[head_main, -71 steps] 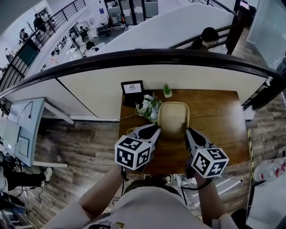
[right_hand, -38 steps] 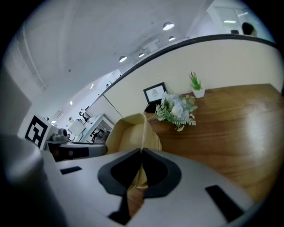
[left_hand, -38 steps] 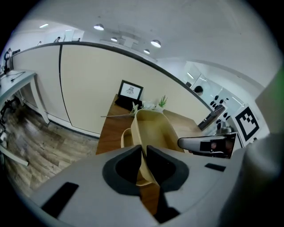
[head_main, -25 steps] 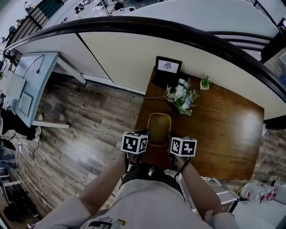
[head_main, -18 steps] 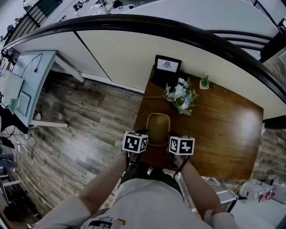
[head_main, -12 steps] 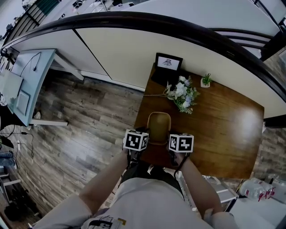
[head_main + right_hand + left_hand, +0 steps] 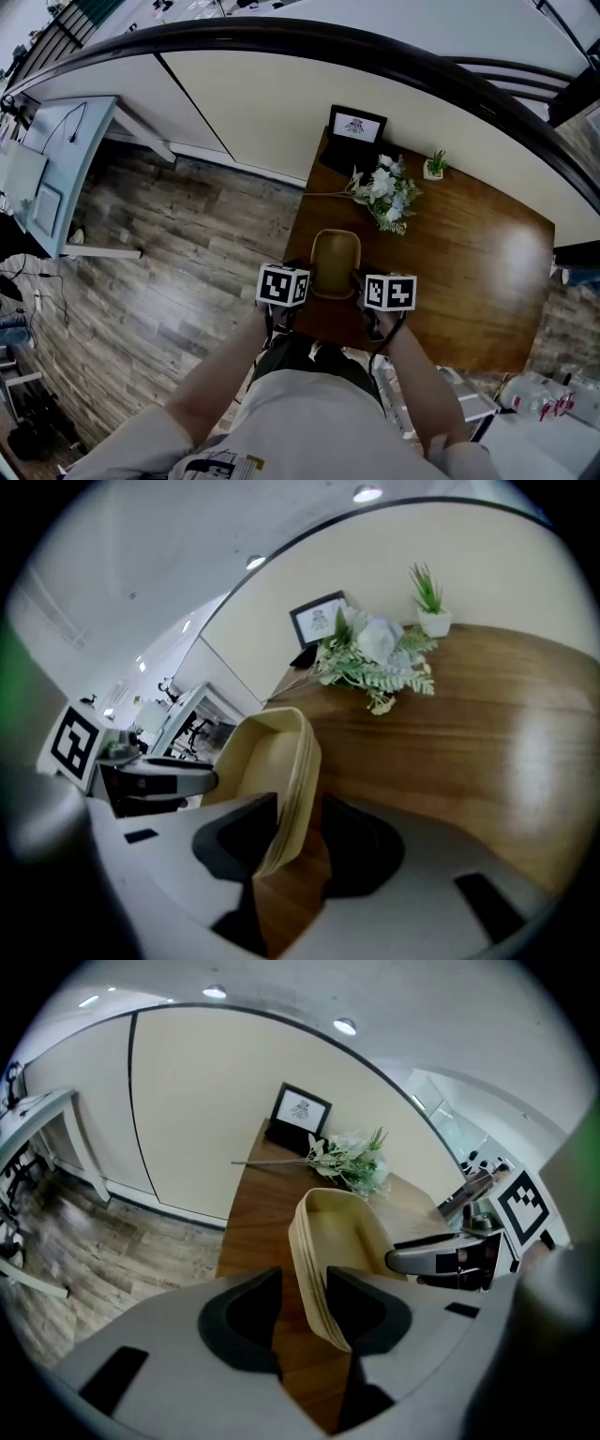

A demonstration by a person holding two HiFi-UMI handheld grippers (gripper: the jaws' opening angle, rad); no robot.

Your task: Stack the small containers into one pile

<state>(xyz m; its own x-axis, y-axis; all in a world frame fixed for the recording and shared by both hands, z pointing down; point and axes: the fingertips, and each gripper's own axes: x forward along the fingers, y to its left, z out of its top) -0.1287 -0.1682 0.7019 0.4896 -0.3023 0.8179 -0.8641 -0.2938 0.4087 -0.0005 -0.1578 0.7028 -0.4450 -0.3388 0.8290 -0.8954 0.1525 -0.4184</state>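
A stack of tan oval containers [image 7: 336, 262] rests on the near part of the brown wooden table [image 7: 450, 272]. My left gripper [image 7: 307, 277] is at its left rim and my right gripper [image 7: 362, 281] at its right rim. In the left gripper view the stack's rim [image 7: 314, 1269] runs between the jaws of the left gripper [image 7: 302, 1312], with a gap beside it. In the right gripper view the rim [image 7: 291, 789] stands likewise loose inside the right gripper [image 7: 298, 841]. Both pairs of jaws have just been opening, and the pads do not press on the rim.
White flowers [image 7: 384, 192] lie at the back of the table, past the stack. A framed picture [image 7: 354, 125] and a small potted plant [image 7: 435, 165] stand by the wall. The table's near edge is right under my hands, with plank floor to the left.
Since the earliest frame the stack has come down from close to the camera onto the table. Over the last second the hands and stack have barely shifted.
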